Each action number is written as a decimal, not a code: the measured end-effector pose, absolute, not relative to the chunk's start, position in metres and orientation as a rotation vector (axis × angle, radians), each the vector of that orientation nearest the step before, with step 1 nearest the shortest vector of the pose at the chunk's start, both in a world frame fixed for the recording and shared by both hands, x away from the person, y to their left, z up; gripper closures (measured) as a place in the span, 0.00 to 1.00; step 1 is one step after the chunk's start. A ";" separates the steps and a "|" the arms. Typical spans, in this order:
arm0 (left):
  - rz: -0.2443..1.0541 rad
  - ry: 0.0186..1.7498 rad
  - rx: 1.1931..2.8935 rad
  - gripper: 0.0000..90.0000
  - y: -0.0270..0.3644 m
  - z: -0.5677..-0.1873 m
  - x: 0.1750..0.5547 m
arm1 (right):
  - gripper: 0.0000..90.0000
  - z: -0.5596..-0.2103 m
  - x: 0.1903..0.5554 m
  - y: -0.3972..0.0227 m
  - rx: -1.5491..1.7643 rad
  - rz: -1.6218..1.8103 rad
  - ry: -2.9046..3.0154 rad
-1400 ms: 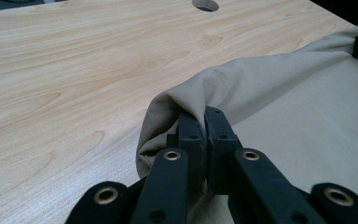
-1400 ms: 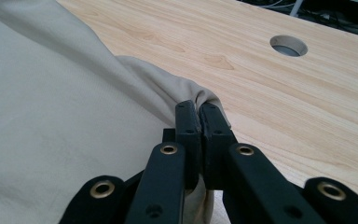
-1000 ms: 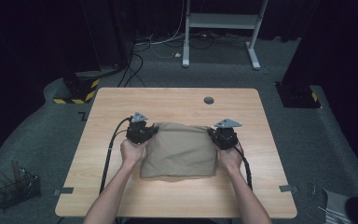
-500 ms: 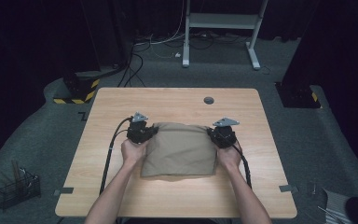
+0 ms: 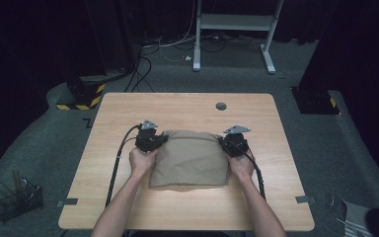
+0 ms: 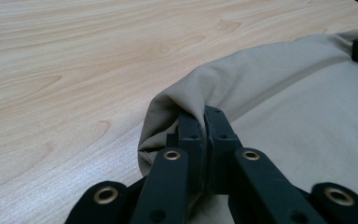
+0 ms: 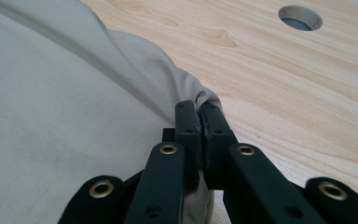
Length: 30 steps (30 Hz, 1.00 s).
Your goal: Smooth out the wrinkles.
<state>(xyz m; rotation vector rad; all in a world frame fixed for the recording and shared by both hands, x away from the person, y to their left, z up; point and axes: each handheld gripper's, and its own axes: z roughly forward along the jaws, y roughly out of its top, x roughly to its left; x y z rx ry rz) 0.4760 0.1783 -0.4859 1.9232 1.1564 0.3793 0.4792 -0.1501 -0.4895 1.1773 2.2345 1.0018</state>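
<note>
Your left gripper (image 5: 161,140) is clamped on the far left corner of the folded beige cloth (image 5: 190,159); in the left gripper view the jaws pinch a fold of fabric between them. Your right gripper (image 5: 223,141) is likewise closed on the far right corner. The cloth lies flat between your two hands at the middle of the bench (image 5: 128,111), nearer the front edge. A round cable hole (image 5: 221,105) sits near the far edge.
</note>
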 end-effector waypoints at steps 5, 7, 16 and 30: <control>0.370 1.166 1.930 0.96 0.178 -0.488 0.477 | 0.97 -0.491 0.480 -0.149 1.197 0.999 2.241; 0.367 1.168 1.933 0.96 0.177 -0.488 0.477 | 0.97 -0.492 0.481 -0.149 1.197 0.992 2.245; 0.352 1.166 1.962 0.96 0.175 -0.493 0.473 | 0.97 -0.497 0.483 -0.147 1.217 0.977 2.258; 0.322 1.188 1.939 0.89 0.179 -0.493 0.472 | 0.92 -0.495 0.482 -0.148 1.219 0.973 2.267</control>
